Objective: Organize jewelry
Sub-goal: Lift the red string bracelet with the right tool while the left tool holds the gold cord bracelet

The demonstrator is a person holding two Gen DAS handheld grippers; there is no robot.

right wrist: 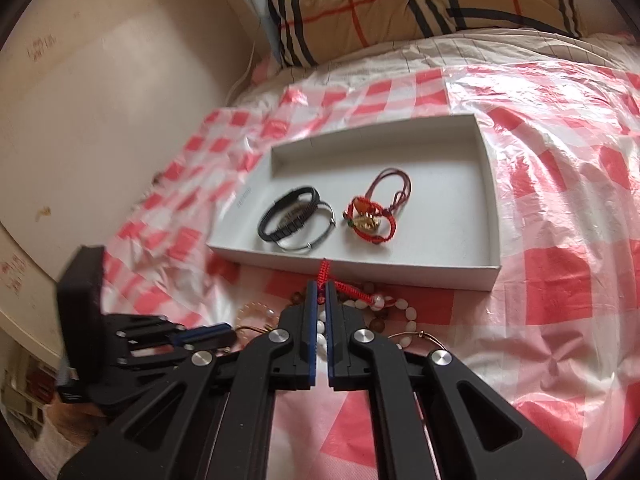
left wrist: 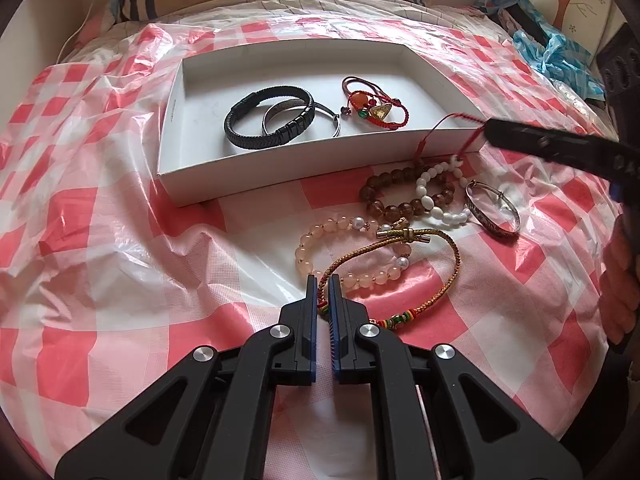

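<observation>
- Left tool point(left wrist: 324, 280): jaws narrow, clamped on the gold cord bracelet point(left wrist: 436, 268); cord passes between the pads near its coloured beads.
- Right tool point(right wrist: 320, 289): jaws closed on the red cord point(right wrist: 325, 271) of the white bead bracelet point(left wrist: 434, 196); cord taut, running from the pads down to the beads.
- No earlier view given; closing motion not described.
- White bead bracelet: on the bed, just in front of the box point(left wrist: 280, 176), overlapping the brown bead bracelet point(left wrist: 396, 196).
- Silver bangle point(left wrist: 494, 212): on the bed, just right of the white beads.
- Pink bead bracelet point(left wrist: 320, 240): on the bed, under the gold cord loop.
- Box: white, shallow, open, on the checked plastic sheet point(left wrist: 100, 220).
- Inside the box, left group: black bracelet point(left wrist: 256, 128) overlapping a silver cuff point(left wrist: 320, 114).
- Inside the box, right group: red string bracelets point(left wrist: 372, 104) with a gold charm.
- Plaid pillow point(right wrist: 400, 4): beyond the sheet, at the head of the bed.
</observation>
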